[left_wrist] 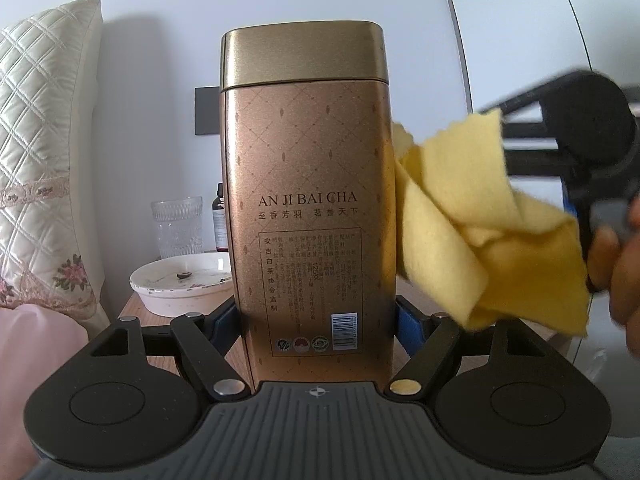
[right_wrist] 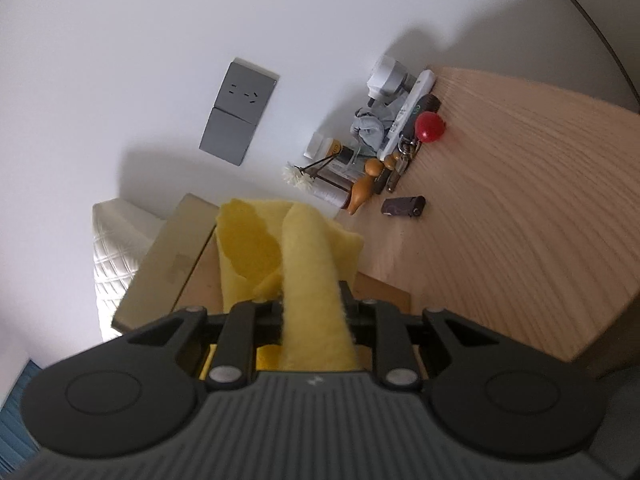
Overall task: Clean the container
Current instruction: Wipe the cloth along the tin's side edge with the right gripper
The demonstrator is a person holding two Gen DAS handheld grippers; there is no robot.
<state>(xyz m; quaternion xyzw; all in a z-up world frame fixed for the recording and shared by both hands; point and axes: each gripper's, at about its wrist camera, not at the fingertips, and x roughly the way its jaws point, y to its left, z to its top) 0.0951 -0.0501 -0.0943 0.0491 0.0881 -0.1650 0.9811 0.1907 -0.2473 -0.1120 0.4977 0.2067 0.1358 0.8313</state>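
A tall gold tea tin [left_wrist: 308, 200] with a lid, printed "AN JI BAI CHA", stands upright between the blue pads of my left gripper [left_wrist: 316, 320], which is shut on its lower part. My right gripper [right_wrist: 310, 304] is shut on a yellow cloth [right_wrist: 296, 264]. In the left wrist view the cloth [left_wrist: 488, 232] is bunched against the tin's right side, with the right gripper [left_wrist: 580, 140] behind it. In the right wrist view the tin's gold lid [right_wrist: 168, 264] shows at the left, beside the cloth.
A white dish [left_wrist: 180, 284], a cut glass [left_wrist: 178, 226] and a dark bottle [left_wrist: 220, 216] stand on the wooden nightstand [left_wrist: 132, 312] behind the tin. A quilted pillow [left_wrist: 44, 152] lies at left. A wooden surface [right_wrist: 520, 208] holds a red ball [right_wrist: 429, 127], keys and small clutter. A grey wall socket [right_wrist: 238, 112] is above.
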